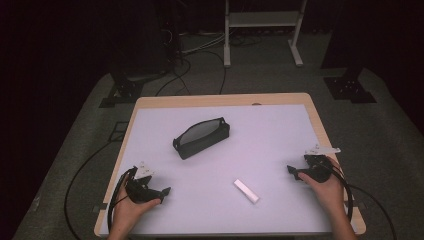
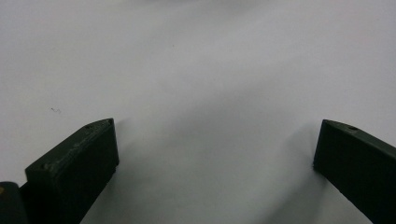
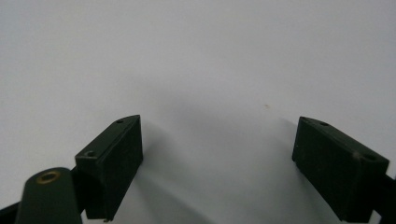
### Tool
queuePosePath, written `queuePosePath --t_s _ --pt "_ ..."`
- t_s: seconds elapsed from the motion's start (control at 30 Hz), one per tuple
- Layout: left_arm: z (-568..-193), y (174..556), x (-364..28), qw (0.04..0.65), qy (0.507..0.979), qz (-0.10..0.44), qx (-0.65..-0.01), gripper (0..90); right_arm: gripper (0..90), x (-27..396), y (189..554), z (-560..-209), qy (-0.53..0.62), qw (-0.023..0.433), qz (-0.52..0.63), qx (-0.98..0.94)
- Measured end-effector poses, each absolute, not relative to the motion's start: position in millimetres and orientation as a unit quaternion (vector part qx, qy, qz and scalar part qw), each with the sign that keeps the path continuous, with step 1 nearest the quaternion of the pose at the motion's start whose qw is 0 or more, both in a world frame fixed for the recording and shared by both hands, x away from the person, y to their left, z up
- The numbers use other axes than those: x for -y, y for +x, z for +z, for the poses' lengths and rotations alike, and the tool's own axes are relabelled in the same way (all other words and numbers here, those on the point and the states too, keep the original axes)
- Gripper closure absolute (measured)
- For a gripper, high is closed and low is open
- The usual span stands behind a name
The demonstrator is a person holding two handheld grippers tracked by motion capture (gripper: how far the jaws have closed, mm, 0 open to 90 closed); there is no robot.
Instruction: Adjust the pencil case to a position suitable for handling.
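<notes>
A black zippered pouch [image 1: 201, 137] lies open-topped on the white mat, a little left of centre. A small white bar-shaped object [image 1: 246, 191] rests on the mat nearer the front, to the right of the pouch. My left gripper [image 1: 164, 192] rests low at the front left, held by a hand, pointing right; its jaws stand wide apart over bare mat [image 2: 215, 130]. My right gripper [image 1: 291, 171] sits at the right side, pointing left, jaws also wide apart with only mat between them [image 3: 217, 140]. Both are well clear of pouch and bar.
The white mat [image 1: 270, 135] covers a wooden table with its rim [image 1: 220, 100] showing at the back. Cables trail off both front corners. Beyond the table are grey carpet, stand bases [image 1: 349, 89] and a white frame [image 1: 261, 30].
</notes>
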State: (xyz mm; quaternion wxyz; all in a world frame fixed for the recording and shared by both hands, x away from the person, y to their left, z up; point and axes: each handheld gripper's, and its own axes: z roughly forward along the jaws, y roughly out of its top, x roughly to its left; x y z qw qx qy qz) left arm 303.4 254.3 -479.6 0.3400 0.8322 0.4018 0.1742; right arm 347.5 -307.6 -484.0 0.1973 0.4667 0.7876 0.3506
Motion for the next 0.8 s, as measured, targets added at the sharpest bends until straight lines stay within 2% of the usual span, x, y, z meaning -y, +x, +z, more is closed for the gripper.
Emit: queuePosePath --t_s 0.13,0.17,0.23,0.47,0.53,0.8 --pt "-478.8 303.0 -254.5 0.341 0.832 0.176 -0.401 0.0 15.2 307.6 347.4 -484.0 0.467 0.197 0.351 -0.788" --pt "-477.8 302.3 -255.3 0.343 0.832 0.178 -0.399 1.7 15.2 307.6 347.4 -484.0 0.467 0.197 0.351 -0.788" --pt "-475.1 301.5 -256.7 0.352 0.831 0.17 -0.396 11.6 15.2 307.6 347.3 -484.1 0.466 0.198 0.351 -0.788" --pt "-469.5 305.2 -254.6 0.362 0.832 0.162 -0.389 16.3 15.2 307.5 347.3 -484.1 0.466 0.198 0.35 -0.788" --pt "-465.3 308.1 -253.6 0.368 0.83 0.153 -0.39 20.3 15.2 307.5 347.3 -484.1 0.466 0.198 0.35 -0.788" --pt "-457.5 314.8 -251.2 0.366 0.832 0.154 -0.389 22.7 15.2 307.6 347.3 -484.1 0.467 0.198 0.351 -0.788"
